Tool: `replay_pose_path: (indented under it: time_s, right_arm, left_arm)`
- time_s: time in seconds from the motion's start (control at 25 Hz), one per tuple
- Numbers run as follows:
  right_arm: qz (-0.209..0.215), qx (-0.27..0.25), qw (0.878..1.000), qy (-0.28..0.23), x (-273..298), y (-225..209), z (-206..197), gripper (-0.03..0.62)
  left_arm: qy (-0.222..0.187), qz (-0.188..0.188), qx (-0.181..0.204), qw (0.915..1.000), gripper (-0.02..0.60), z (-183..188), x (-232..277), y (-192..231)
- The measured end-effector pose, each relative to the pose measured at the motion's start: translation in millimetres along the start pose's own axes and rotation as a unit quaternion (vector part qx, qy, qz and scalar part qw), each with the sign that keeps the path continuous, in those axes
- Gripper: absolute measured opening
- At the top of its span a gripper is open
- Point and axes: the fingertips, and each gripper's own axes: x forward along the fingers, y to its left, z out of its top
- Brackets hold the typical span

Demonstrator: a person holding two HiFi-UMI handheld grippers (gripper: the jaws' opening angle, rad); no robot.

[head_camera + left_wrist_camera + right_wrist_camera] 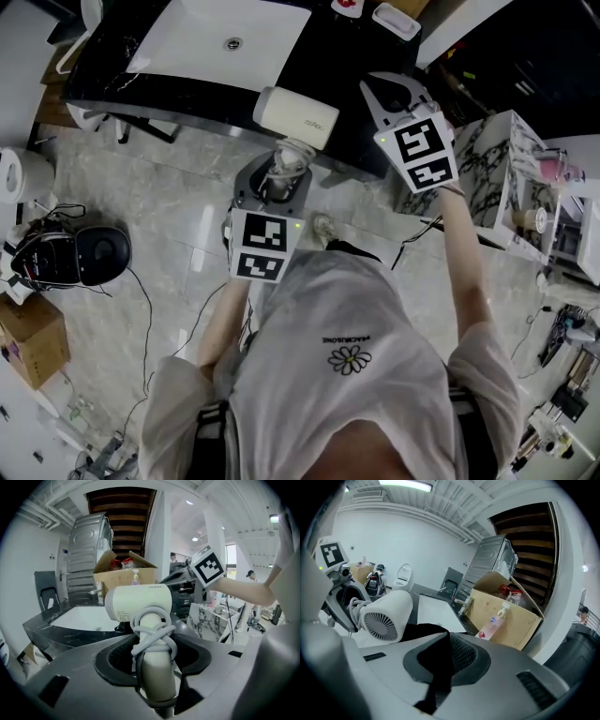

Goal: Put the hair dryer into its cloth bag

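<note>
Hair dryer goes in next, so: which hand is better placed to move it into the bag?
Left: the left gripper clamps the hair dryer by its handle; the right gripper only pinches black cloth.

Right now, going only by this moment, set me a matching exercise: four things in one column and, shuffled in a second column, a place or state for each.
Things:
1. left hand-held gripper
2. right hand-held gripper
3. cord
4. sink

Places or states:
A. set in the black counter
B. clamped on the hair dryer by its handle
C. shut on black cloth
D. wound around the dryer's handle

Pairs: 1-B, 2-C, 3-D, 4-A
</note>
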Motion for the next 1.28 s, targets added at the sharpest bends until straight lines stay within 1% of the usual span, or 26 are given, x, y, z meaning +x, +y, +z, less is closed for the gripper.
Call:
replay_pose_path:
  time_s: [0.12,0.16,0.24,0.36,0.44,0.52,0.6,0.68,0.76,0.84,0.96,1.12,1.28]
  right_arm:
    - [-0.002,0.003,1.000,-0.002,-0.7,-2.6,0.5,0.021]
    - [-0.002,0.003,1.000,-0.003,-0.9,-3.2,0.3,0.021]
    - [-0.001,0.004,1.000,-0.003,-1.1,-4.0,0.1,0.021]
    - [-0.001,0.006,1.000,-0.006,-1.8,-4.7,0.6,0.021]
    - [0.000,0.006,1.000,-0.008,-3.1,-4.5,1.2,0.021]
    - [0.001,0.004,1.000,-0.009,-4.5,-3.8,1.6,0.021]
    - [0.003,0.000,1.000,-0.010,-5.4,-2.1,1.5,0.021]
    - [0.006,-0.008,1.000,-0.010,-6.4,0.1,0.6,0.021]
    - [0.008,-0.019,1.000,-0.010,-8.2,2.8,-0.5,0.021]
    - [0.012,-0.029,0.999,-0.013,-10.9,6.6,-0.7,0.021]
    - [0.015,-0.050,0.998,-0.019,-14.9,13.5,0.4,0.021]
    - [0.020,-0.076,0.997,-0.019,-19.6,21.0,1.2,0.021]
    - [0.021,-0.086,0.996,-0.018,-21.7,26.0,-1.3,0.021]
  left_arm:
    - [0.008,-0.041,-0.003,0.9991,0.236,-0.3,3.2,-17.6]
    - [0.008,-0.061,-0.009,0.9981,0.236,0.7,3.7,-24.5]
    - [0.011,-0.106,-0.031,0.9938,0.236,2.6,4.7,-37.4]
    - [0.017,-0.173,-0.071,0.9823,0.236,5.7,7.3,-52.9]
    - [0.024,-0.208,-0.093,0.9735,0.236,6.5,10.8,-59.1]
    - [0.033,-0.234,-0.120,0.9641,0.236,6.2,15.2,-61.9]
    - [0.041,-0.249,-0.145,0.9568,0.236,5.6,20.2,-60.6]
    - [0.049,-0.251,-0.163,0.9529,0.236,5.1,25.8,-56.0]
    - [0.057,-0.244,-0.172,0.9526,0.236,5.0,31.7,-49.8]
    - [0.068,-0.229,-0.162,0.9574,0.236,4.3,37.5,-43.4]
    - [0.089,-0.205,-0.134,0.9654,0.236,2.6,46.4,-36.1]
    - [0.105,-0.181,-0.121,0.9703,0.236,6.4,57.5,-31.1]
    - [0.111,-0.160,-0.115,0.9739,0.236,14.1,72.3,-27.0]
